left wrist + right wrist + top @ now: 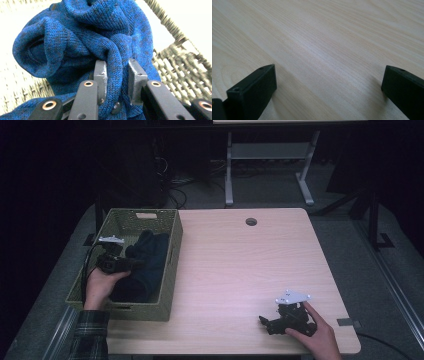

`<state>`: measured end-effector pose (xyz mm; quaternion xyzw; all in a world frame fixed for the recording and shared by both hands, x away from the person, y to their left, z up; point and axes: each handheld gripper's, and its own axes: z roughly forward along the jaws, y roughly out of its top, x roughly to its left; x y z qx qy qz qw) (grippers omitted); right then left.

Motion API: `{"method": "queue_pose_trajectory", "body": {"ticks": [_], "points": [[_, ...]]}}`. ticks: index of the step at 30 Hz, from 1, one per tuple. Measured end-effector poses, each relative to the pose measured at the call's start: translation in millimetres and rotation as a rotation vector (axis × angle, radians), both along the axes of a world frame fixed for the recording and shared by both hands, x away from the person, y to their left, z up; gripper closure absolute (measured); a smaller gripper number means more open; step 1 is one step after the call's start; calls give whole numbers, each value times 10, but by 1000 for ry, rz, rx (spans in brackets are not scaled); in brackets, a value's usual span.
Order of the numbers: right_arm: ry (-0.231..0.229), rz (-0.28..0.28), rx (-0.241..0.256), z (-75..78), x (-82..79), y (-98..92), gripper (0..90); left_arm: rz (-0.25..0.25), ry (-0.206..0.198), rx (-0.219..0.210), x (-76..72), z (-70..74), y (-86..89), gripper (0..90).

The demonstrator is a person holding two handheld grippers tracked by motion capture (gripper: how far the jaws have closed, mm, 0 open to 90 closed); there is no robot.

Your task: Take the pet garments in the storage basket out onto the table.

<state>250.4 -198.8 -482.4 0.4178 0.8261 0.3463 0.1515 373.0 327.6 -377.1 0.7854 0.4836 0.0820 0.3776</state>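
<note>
A dark blue knitted garment [150, 262] lies bunched inside a woven olive basket [173, 251] at the table's left side. My left gripper [134, 264], held in a hand, reaches into the basket from its left wall. In the left gripper view its grey pads [100, 75] pinch a raised fold of the blue knit [82, 37], so my left gripper [117, 77] is shut on it. My right gripper [264, 321] rests low over the light wood table [240, 265] near the front right. There my right gripper [329, 80] stands wide open with bare wood [324, 37] between its jaws.
The basket's weave [175, 60] shows to the right behind the knit. A round cable hole [251, 221] sits near the table's far edge. A grey tape patch [348, 322] marks the front right corner. Another desk's white legs [229, 170] stand behind on the carpet.
</note>
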Motion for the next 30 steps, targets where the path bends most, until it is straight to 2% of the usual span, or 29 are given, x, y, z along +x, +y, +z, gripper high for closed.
{"method": "queue_pose_trajectory", "body": {"ticks": [4, 6, 7, 10, 15, 16, 18, 20, 21, 24, 30], "points": [[-1, 1, 0, 0, 1, 0, 0, 18, -41, -44, -36, 61, 46, 724], [-2, 3, -2, -1, 2, -2, 0, 27, -84, -85, -62, 109, 86, 725], [-2, 3, -2, -1, 2, -2, 0, 27, -84, -85, -62, 109, 86, 726], [-3, 5, -2, -1, 3, -3, 0, 22, -135, -147, -107, 178, 128, 728], [-2, 4, -2, -1, 2, -2, 0, 7, -171, -160, -146, 245, 127, 731], [-1, 2, 0, -1, 2, 0, 0, 0, -192, -165, -162, 281, 112, 733], [-1, 2, 0, -1, 2, 0, 0, -4, -202, -169, -171, 301, 105, 734], [-2, 3, -1, -1, 2, -2, 0, -17, -235, -184, -205, 366, 82, 736], [-2, 3, -1, -1, 2, -2, 0, -17, -235, -184, -205, 366, 82, 737], [-2, 3, -1, -1, 2, -2, 0, -32, -271, -197, -244, 443, 54, 738], [-1, 2, 0, -1, 2, -1, 0, -67, -310, -218, -314, 571, -20, 738]]}}
